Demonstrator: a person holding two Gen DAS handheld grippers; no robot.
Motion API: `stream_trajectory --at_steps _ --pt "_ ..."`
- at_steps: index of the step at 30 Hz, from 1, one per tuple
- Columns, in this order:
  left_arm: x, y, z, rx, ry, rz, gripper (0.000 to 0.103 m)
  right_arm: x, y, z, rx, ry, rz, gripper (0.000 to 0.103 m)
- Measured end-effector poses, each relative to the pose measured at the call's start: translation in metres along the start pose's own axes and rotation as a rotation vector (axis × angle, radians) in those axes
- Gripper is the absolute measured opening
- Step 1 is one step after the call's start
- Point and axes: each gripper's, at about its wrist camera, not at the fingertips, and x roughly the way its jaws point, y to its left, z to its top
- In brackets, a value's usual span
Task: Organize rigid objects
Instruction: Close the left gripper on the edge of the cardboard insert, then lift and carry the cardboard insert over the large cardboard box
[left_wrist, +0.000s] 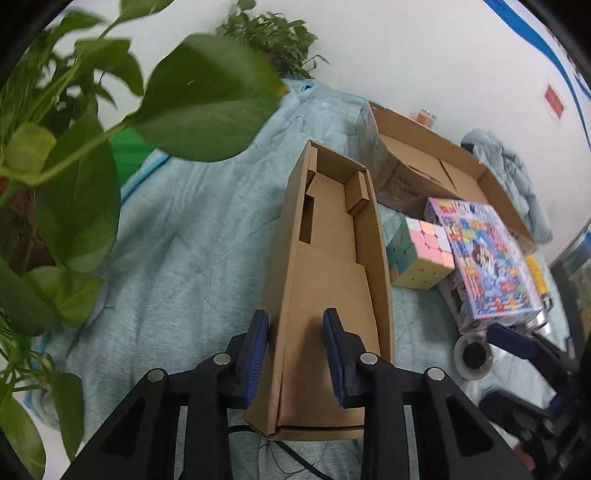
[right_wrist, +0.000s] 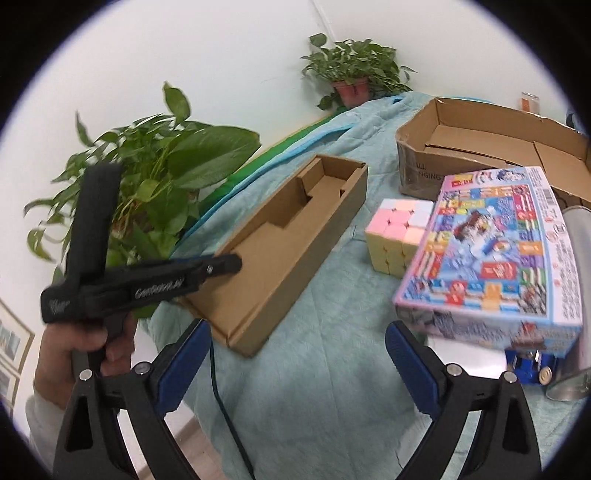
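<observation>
Left wrist view: a pale blue quilted cloth (left_wrist: 177, 258) is spread over the tabletop. At the upper right a large open carton (left_wrist: 436, 166) is seen. A long narrow cardboard box (left_wrist: 332, 266) is placed in the middle of the frame, and its left wall is straddled by the left gripper (left_wrist: 295, 350); whether the jaws already press on the wall cannot be told. A colourful game box (left_wrist: 487, 266) and a pastel cube puzzle (left_wrist: 421, 254) are laid at the right, touching each other. In the right wrist view the right gripper (right_wrist: 299, 354) is held with released jaws above bare cloth, nothing between them.
</observation>
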Motion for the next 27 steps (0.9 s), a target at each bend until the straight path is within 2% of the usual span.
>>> stream_trajectory --at_steps 1,3,4,7,8,9,10,12,17,21,24,27 --pt "0.000 0.004 0.001 -0.015 0.003 -0.017 0.025 0.002 0.001 0.001 0.004 -0.004 -0.011 0.089" --pt "0.000 0.006 0.000 -0.030 0.008 -0.031 0.024 0.017 0.008 0.010 0.014 0.006 -0.057 0.070" --pt "-0.001 0.006 -0.001 -0.032 0.009 -0.038 0.023 0.022 0.009 0.011 0.021 0.012 -0.062 0.068" --pt "-0.002 0.004 -0.003 -0.048 0.011 -0.075 0.019 0.046 0.010 0.015 0.035 0.044 -0.108 0.047" --pt "-0.003 0.005 -0.004 -0.063 0.010 -0.091 0.017 0.054 0.010 0.014 0.041 0.068 -0.120 0.033" --pt "-0.003 0.005 -0.004 -0.076 0.010 -0.092 0.017 0.061 0.008 0.013 0.056 0.097 -0.116 0.025" --pt "-0.003 0.005 -0.005 -0.081 0.010 -0.098 0.017 0.065 0.006 0.013 0.079 0.110 -0.094 0.024" --pt "-0.004 0.004 -0.005 -0.086 0.015 -0.100 0.016 0.065 0.011 0.015 0.066 0.110 -0.100 0.012" --pt "-0.005 0.000 -0.007 -0.076 0.040 -0.113 0.016 0.060 0.019 0.017 0.063 0.144 -0.125 0.012" --pt "-0.005 -0.008 -0.016 -0.038 0.073 -0.120 0.016 0.040 0.023 0.019 0.067 0.187 -0.130 0.013" --pt "0.001 -0.011 -0.020 -0.011 0.086 -0.086 0.020 0.031 0.028 0.012 0.069 0.203 -0.126 0.013" --pt "0.004 -0.015 -0.014 0.033 0.081 -0.030 0.023 0.038 0.029 0.009 0.060 0.192 -0.158 0.013"
